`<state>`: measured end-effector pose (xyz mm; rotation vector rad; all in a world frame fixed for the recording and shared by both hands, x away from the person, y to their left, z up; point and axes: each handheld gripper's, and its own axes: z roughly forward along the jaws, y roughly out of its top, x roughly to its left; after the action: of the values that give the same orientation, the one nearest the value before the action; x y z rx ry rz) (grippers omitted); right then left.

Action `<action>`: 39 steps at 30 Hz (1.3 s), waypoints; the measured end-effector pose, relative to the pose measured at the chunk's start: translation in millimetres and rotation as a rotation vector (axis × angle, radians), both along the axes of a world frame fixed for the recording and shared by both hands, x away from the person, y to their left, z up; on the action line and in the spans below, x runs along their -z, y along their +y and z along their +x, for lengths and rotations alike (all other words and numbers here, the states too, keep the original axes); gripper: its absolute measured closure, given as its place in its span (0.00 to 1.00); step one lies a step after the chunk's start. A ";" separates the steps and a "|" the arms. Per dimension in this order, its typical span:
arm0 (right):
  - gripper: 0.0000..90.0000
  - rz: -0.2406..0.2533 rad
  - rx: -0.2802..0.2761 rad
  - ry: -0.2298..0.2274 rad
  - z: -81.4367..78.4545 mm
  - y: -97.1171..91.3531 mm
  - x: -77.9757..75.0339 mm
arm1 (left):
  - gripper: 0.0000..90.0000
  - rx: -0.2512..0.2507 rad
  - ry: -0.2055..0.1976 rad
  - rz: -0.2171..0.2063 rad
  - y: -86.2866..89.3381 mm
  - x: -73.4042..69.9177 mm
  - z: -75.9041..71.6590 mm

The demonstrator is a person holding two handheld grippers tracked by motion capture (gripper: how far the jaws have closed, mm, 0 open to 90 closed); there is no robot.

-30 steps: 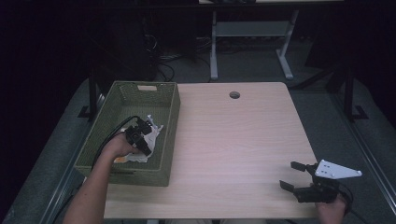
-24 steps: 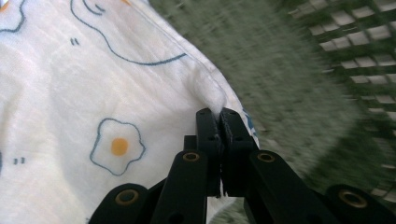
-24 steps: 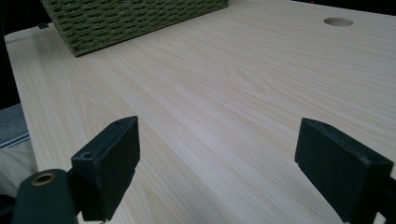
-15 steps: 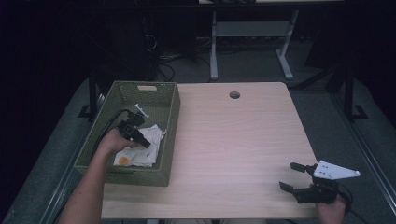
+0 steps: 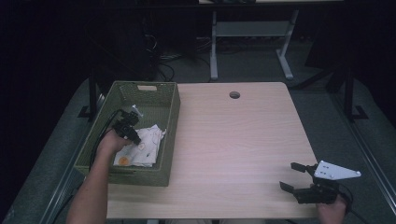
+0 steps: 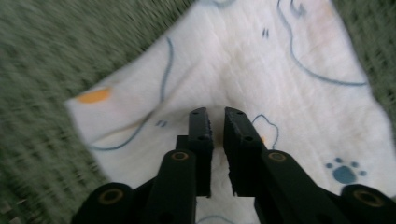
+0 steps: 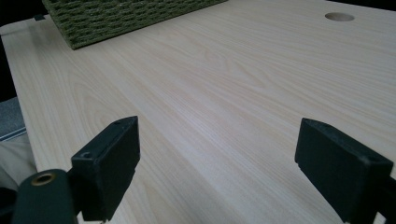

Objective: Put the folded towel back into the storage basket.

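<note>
A white cloth (image 5: 148,145) printed with blue outlines, paw marks and orange spots lies in the green woven basket (image 5: 171,122) at the table's left. My left gripper (image 5: 134,135) is down inside the basket at the cloth's near-left part. In the left gripper view its jaws (image 6: 217,114) stand almost together, pinching a fold of the cloth (image 6: 289,93), whose creases run toward the tips. My right gripper (image 5: 288,175) rests low over the table's near right corner, open, with only bare wood between its jaws (image 7: 219,154).
The light wooden table (image 5: 233,140) has a round cable hole (image 5: 234,95) at its far edge. The basket (image 7: 116,18) stands far off across the wood (image 7: 233,70) in the right gripper view. Dark floor, cables and a desk frame (image 5: 215,46) lie beyond.
My left gripper has shifted farther back and up within the basket, and the cloth has spread out toward the basket's right wall. The right gripper has stayed where it was, open.
</note>
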<state>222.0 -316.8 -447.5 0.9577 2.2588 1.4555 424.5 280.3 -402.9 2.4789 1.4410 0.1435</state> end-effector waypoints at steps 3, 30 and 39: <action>0.15 0.009 0.000 -0.003 1.0 0.5 0.4 | 0.89 0.002 -0.052 -0.028 1.7 -13.4 -9.2; 0.15 -0.023 -0.011 -0.001 -0.1 2.0 -0.6 | 0.71 0.016 -0.066 -0.081 -4.1 -14.6 -30.6; 0.15 -0.024 -0.001 0.002 0.4 1.7 0.0 | 0.91 -0.003 0.020 0.031 -1.4 11.6 -8.7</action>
<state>222.4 -315.1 -447.5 0.9512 2.2733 1.4258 415.8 278.9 -414.6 2.5100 1.4611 0.1431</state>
